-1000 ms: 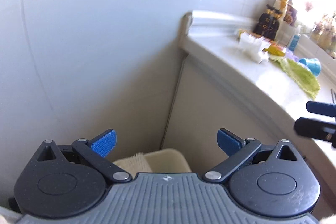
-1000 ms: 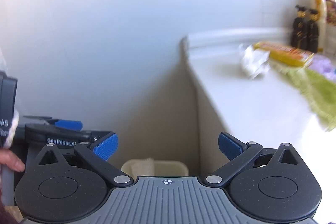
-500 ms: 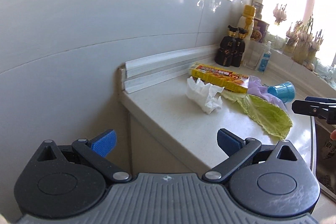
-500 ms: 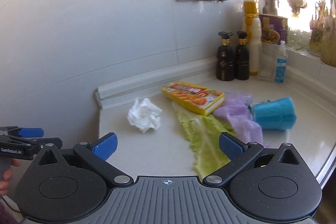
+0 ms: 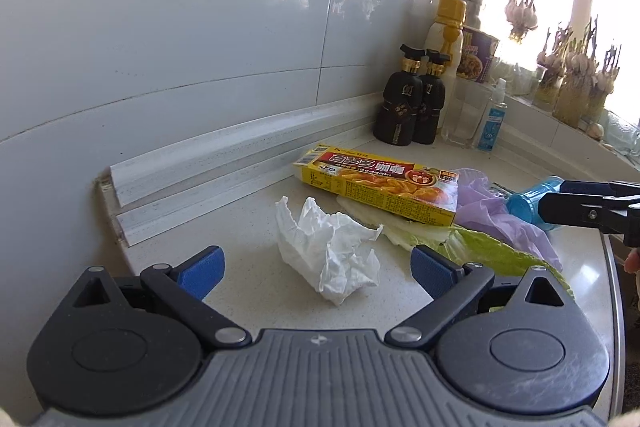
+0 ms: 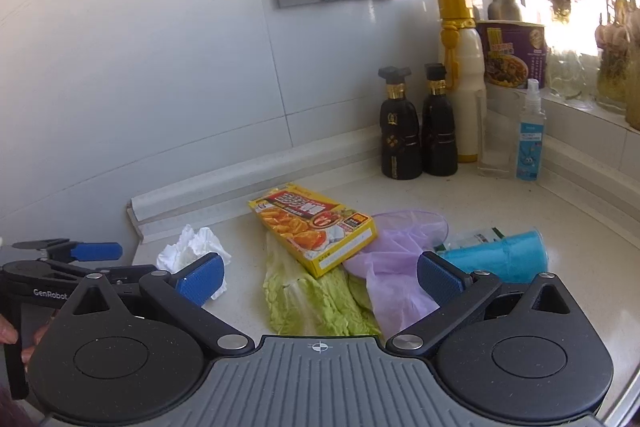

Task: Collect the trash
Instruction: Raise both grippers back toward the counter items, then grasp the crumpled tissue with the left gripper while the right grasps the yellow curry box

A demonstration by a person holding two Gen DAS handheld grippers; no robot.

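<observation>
Nothing is collected yet: the tissue (image 5: pixel 332 255), yellow box (image 5: pixel 380 183), cabbage leaf (image 6: pixel 308 303), purple bag (image 6: pixel 396 267) and blue cup (image 6: pixel 500 255) all lie near the bench's (image 5: pixel 248 227) left end. The left gripper (image 5: pixel 316 267) faces the tissue and the right gripper (image 6: pixel 320 271) the leaf, both with fingers spread and empty.

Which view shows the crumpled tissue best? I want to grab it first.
The left wrist view: the crumpled tissue lies whole and close, centred ahead of the open jaws. In the right wrist view the tissue is smaller, off to the left, partly hidden behind a blue fingertip.

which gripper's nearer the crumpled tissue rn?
Left. The left gripper is open right in front of the crumpled tissue; the right gripper faces the cabbage leaf, tissue off to its left.
</observation>
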